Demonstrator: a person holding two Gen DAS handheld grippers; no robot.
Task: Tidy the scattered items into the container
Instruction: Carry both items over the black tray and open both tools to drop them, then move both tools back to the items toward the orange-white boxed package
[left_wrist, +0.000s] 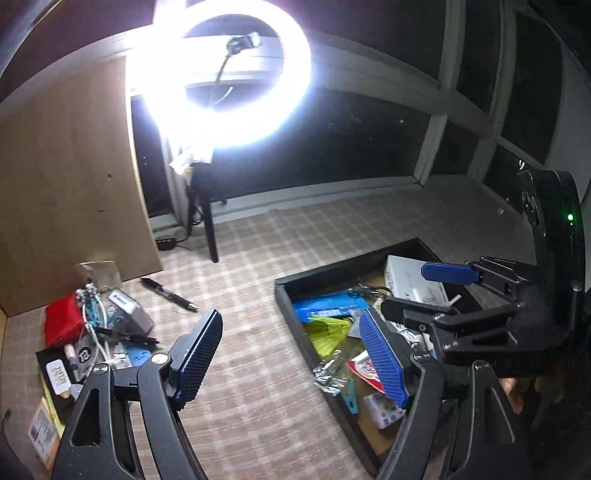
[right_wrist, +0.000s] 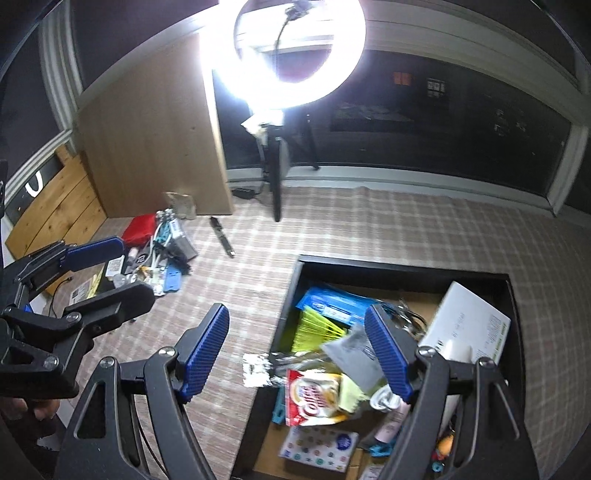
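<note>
Scattered items (left_wrist: 99, 325) lay in a heap on the checked cloth (left_wrist: 258, 266), at the foot of a bare wooden board (left_wrist: 70, 177) and well apart from the container (right_wrist: 402, 267). We held our left gripper (left_wrist: 291, 358) over the cloth between the heap and the container. Its fingers (left_wrist: 195, 354) stood wide apart, holding nothing and touching nothing; the blue pads had a fine ribbed, gridded face and sat on matt black arms.

Our right gripper (right_wrist: 297, 354) hung above the near left corner of the container, its fingers (right_wrist: 388, 354) spread just as wide and likewise empty, with the same blue ribbed pads.

The container was a shallow rectangular tray with thin black walls and a brown floor. In it we saw a flat blue packet (right_wrist: 332, 302), a yellow-green comb-like piece (right_wrist: 314, 328), a white box (right_wrist: 469, 325) leaning at the right wall, a glossy red and white sachet (right_wrist: 314, 397), a small carton with coloured dots (right_wrist: 317, 448) and a crumpled strip of foil (right_wrist: 258, 365) hanging over the left wall.

In the heap we made out a soft red pouch (left_wrist: 61, 319), white cables (left_wrist: 92, 321), a grey boxy thing (left_wrist: 129, 306) and a blue plastic piece (right_wrist: 173, 278). A slim black pen (left_wrist: 168, 293) lay alone on the cloth, near the heap. Behind it all a ring lamp (left_wrist: 225, 74) glared on a black stand.
</note>
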